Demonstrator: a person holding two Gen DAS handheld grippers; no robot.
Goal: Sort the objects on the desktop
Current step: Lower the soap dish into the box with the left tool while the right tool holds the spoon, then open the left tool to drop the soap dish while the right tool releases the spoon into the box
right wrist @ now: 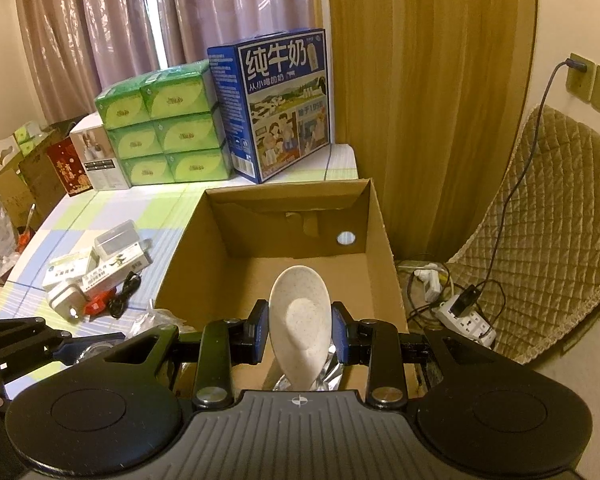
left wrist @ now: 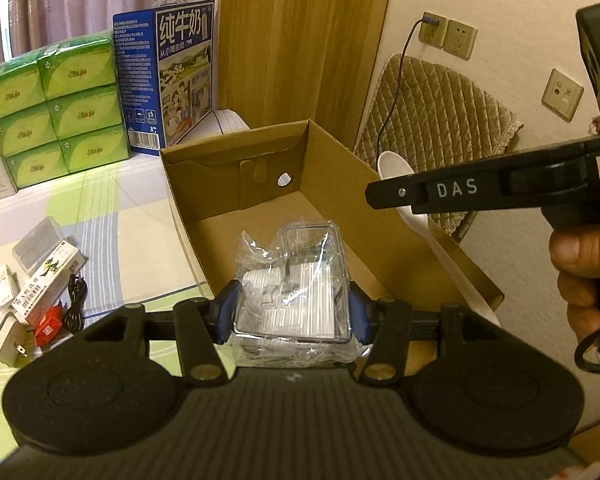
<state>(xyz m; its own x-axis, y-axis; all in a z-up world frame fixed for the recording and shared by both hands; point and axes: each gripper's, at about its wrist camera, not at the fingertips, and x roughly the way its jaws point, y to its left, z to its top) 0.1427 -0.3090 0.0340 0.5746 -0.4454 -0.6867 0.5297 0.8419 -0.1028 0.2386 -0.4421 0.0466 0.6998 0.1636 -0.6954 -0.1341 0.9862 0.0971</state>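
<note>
Left of the cardboard box (right wrist: 188,248), still on the table: small cartons (right wrist: 116,268), plug adapter (right wrist: 66,304), black cable (right wrist: 124,296).

My left gripper (left wrist: 294,312) is clamped on a clear plastic case (left wrist: 300,280) in loose film, held over the box's near end. Hard shell but slick wrap; I'd guess light and liable to slip, so pads on the flat sides, not the film.

My right gripper (right wrist: 300,332) is closed on a white spoon (right wrist: 300,312), pads on its bowl edges, above the box floor. Stiff, light, possibly brittle, and the curved rim could twist out. A hold nearer the neck would be steadier.
</note>
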